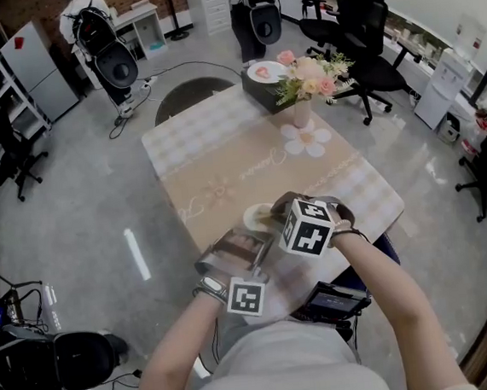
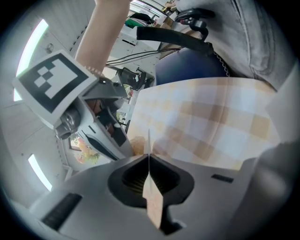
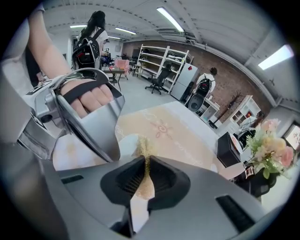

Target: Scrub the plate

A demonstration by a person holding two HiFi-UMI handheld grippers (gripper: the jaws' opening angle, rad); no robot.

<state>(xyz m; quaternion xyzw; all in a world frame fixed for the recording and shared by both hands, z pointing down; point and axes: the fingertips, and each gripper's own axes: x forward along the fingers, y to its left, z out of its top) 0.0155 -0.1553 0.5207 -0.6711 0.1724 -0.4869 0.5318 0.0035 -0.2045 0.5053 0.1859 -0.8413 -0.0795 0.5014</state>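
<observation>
A small white plate (image 1: 257, 217) lies near the front edge of the table with its checked cloth (image 1: 223, 162). My left gripper (image 1: 246, 243) is shut on a thin edge, seemingly the plate's rim (image 2: 149, 145), which shows edge-on between its jaws (image 2: 149, 161). My right gripper (image 1: 276, 207) sits just right of the plate, shut on a yellowish scrubbing pad (image 3: 146, 152) that pokes out over the plate (image 3: 130, 143). In the right gripper view the left gripper (image 3: 89, 119) stands close at the left. The right gripper's marker cube (image 2: 50, 84) fills the left gripper view's upper left.
A vase of pink flowers (image 1: 306, 85) and a dark box with a dish on it (image 1: 262, 81) stand at the table's far end. Office chairs (image 1: 364, 24) are at the far right. A dark device (image 1: 332, 299) sits below the table's front edge.
</observation>
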